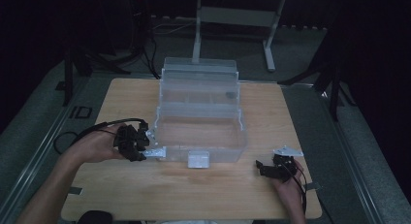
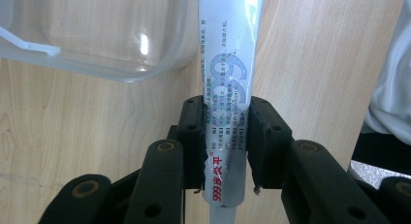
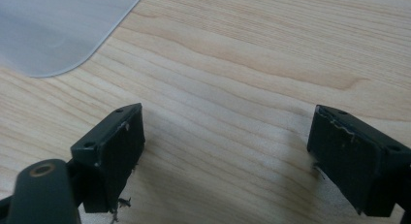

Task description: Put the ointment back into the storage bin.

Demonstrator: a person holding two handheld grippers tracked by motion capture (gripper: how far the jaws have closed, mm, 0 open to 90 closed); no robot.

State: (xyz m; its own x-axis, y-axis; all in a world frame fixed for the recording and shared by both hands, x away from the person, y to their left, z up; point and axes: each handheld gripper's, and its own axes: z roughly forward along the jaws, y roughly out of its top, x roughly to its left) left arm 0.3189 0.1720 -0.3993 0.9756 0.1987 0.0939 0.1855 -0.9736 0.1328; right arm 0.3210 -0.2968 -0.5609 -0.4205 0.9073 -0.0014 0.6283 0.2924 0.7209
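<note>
A clear plastic tiered storage box (image 1: 201, 112) stands open in the middle of the wooden table (image 1: 145, 185), with a grey latch (image 1: 198, 159) at its front. My left gripper (image 1: 134, 145) sits at the box's front left corner, shut on a white ointment tube (image 2: 227, 103) with blue and red print; the tube (image 1: 156, 152) points toward the box. In the left gripper view the box's rounded corner (image 2: 121, 49) lies just beyond the jaws. My right gripper (image 1: 265, 168) rests low over the bare table at the front right, open with nothing between its pads (image 3: 116, 151).
A pale translucent corner of the box (image 3: 53, 30) shows at the upper left of the right gripper view. Beyond the table stand a desk frame (image 1: 232, 20) and dark stands on grey carpet. A small dark item (image 1: 229, 94) lies in an upper tray.
</note>
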